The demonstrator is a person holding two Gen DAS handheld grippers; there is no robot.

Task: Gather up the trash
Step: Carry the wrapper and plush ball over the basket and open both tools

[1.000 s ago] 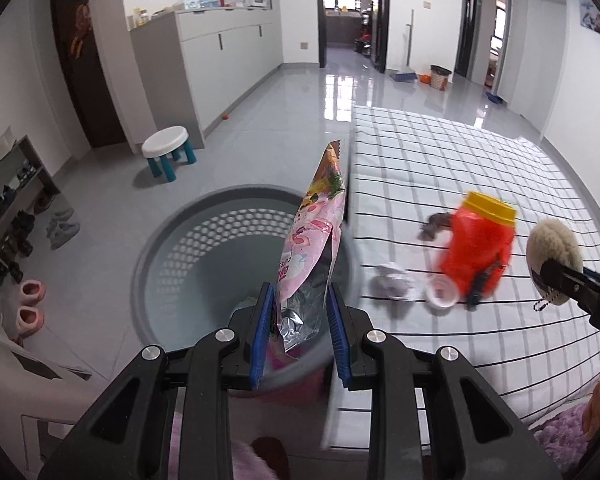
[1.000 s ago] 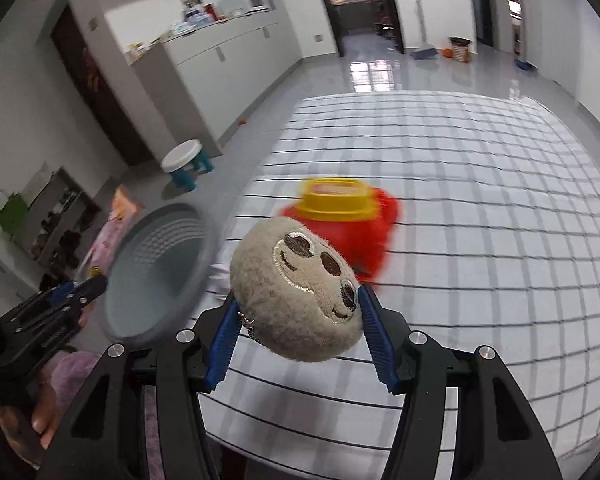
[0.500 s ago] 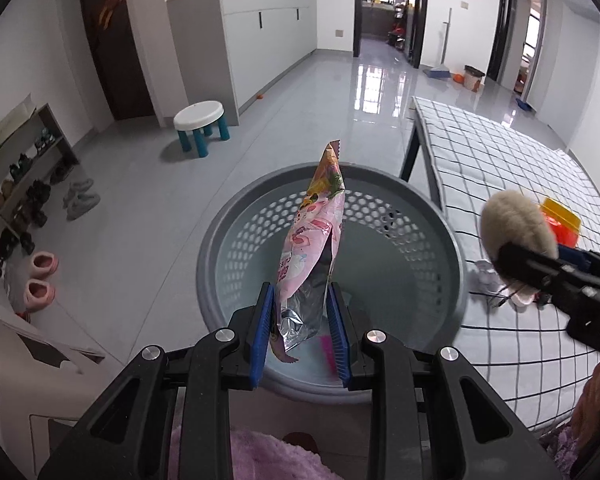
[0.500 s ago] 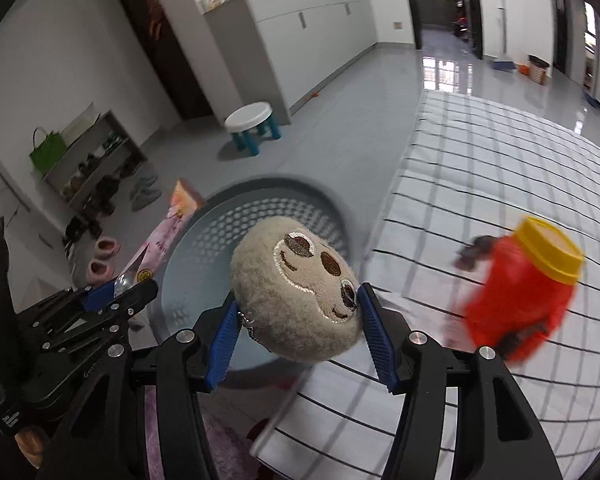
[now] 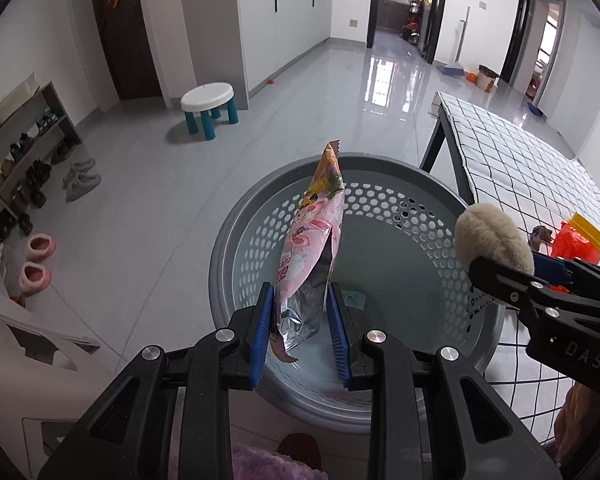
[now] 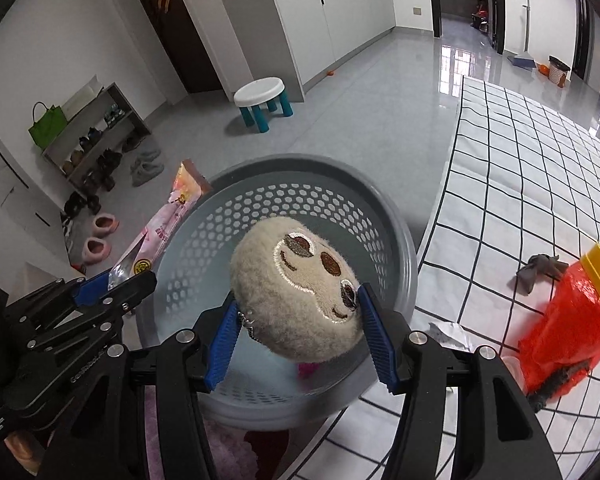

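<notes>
Left hand-held gripper (image 5: 302, 330) pinches crinkly foil wrapper (image 5: 310, 256); right hand-held gripper (image 6: 300, 346) squeezes round fuzzy plush (image 6: 298, 292).

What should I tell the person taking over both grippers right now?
Left gripper: shut on a pink foil snack wrapper, held upright above the grey perforated plastic basket.
Right gripper: shut on a round beige plush toy with a stitched face, also above the basket.
On the white grid-checked tablecloth: a red jar with a yellow lid, a crumpled grey scrap, a crumpled white wrapper.
Done: both items carried to the basket.
Left: release both, then collect the table scraps.
</notes>
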